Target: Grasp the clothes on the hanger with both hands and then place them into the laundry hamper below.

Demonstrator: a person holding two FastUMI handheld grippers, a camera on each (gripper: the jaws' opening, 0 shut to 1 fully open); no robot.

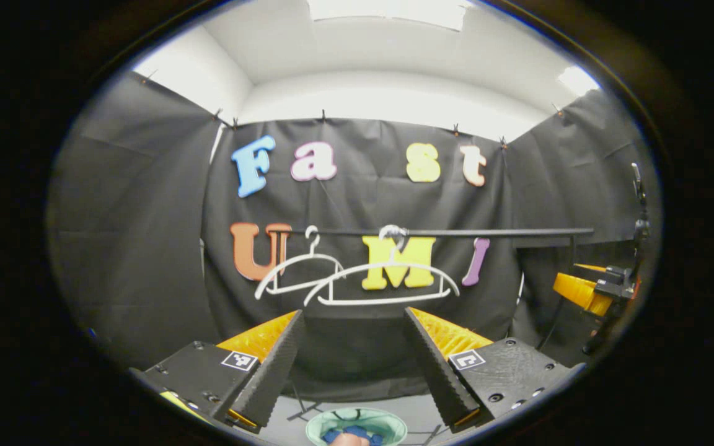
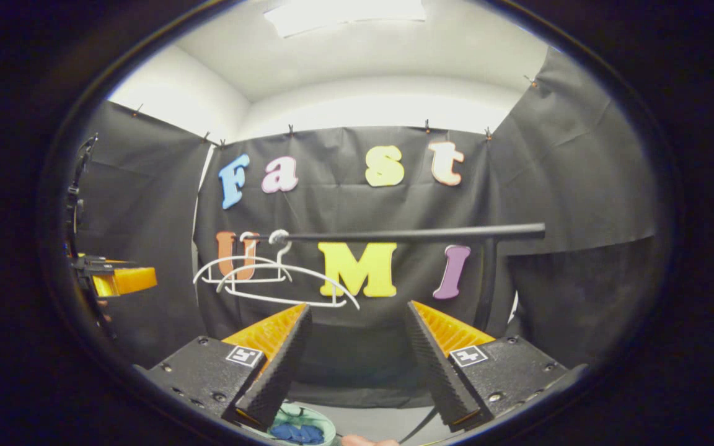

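Both hangers (image 1: 357,282) on rail (image 1: 456,233) bare. Blue clothes (image 1: 354,433) already in green hamper (image 1: 388,422) below. Left tongs (image 1: 357,365) and right tongs (image 2: 357,365) spread, empty. Task likely done; only withdrawal left.

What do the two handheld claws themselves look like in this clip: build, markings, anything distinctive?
Both match. The left claw and the right claw each have two long wedge-shaped fingers with ribbed inner faces, mounted on flat black blocks with visible screws. Each block carries a small square black-and-white marker. Orange ribbed plastic sits behind the fingers. In the left gripper view the right claw appears at the right edge as an orange and black body.
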